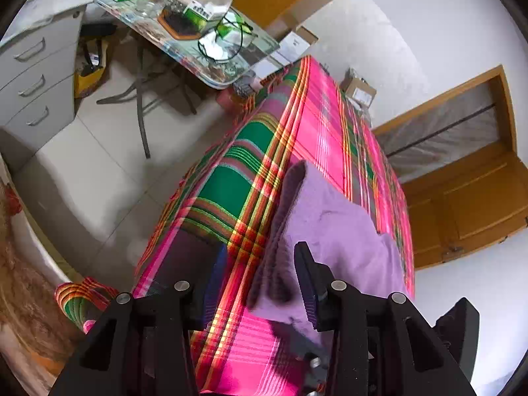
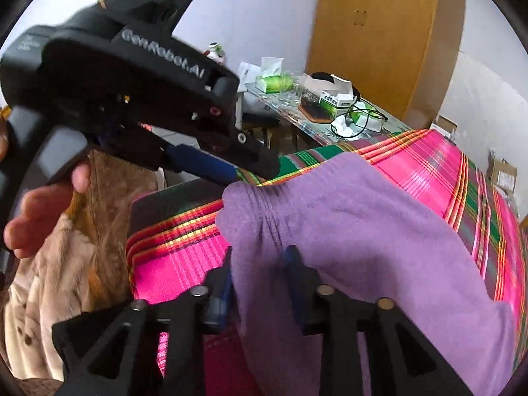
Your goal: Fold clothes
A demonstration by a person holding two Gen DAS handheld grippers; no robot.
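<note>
Purple knit garment (image 2: 356, 224) lies on plaid-covered bed (image 1: 316, 125), one edge lifted. Right tool (image 2: 260, 280) pinches bunched cloth; left tool (image 1: 250, 277) spread wide beside ribbed hem, holding nothing. Mid-fold, likely. Next: left must grip hem, then carry across together.

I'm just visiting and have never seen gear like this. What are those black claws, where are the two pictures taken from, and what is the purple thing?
No robot here: a person holds a black two-finger gripper in each hand, with a camera on each looking along its fingers. One picture is from the left gripper, the other from the right gripper, which also shows the left one from outside. A purple garment lies on a bright pink plaid cloth. The right gripper pinches its edge; the left looks open beside it. A cluttered glass table stands behind.
</note>
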